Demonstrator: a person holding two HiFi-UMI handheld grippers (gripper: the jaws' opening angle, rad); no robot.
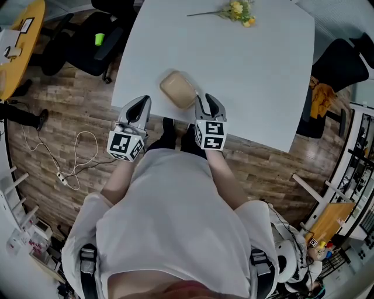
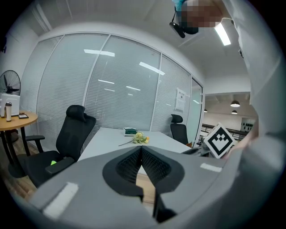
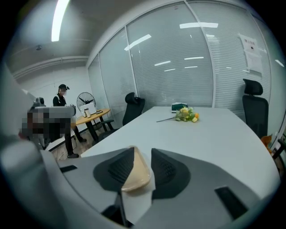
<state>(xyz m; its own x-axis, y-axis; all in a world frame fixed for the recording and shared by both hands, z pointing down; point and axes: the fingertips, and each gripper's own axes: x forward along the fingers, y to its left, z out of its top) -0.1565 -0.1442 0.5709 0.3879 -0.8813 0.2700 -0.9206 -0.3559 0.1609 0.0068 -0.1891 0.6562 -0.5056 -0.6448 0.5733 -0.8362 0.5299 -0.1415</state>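
Observation:
A tan, rounded-square dish point(image 1: 178, 89) lies near the front edge of the white table point(image 1: 257, 76). My right gripper point(image 1: 207, 100) is at the dish's right edge. In the right gripper view the dish point(image 3: 134, 173) shows in the gap of the right gripper point(image 3: 142, 156), against the left pad and apart from the right one, so the jaws stand a little open. My left gripper point(image 1: 142, 107) hovers at the table's front left edge, left of the dish. In its own view the left gripper point(image 2: 141, 150) has its tips together and holds nothing.
A small bunch of yellow flowers point(image 1: 239, 10) lies at the table's far end, with a green box point(image 3: 180, 106) behind it. Black office chairs point(image 1: 96, 41) stand left and right of the table. A round wooden table point(image 1: 20, 41) stands at far left, and cables point(image 1: 76, 166) lie on the floor.

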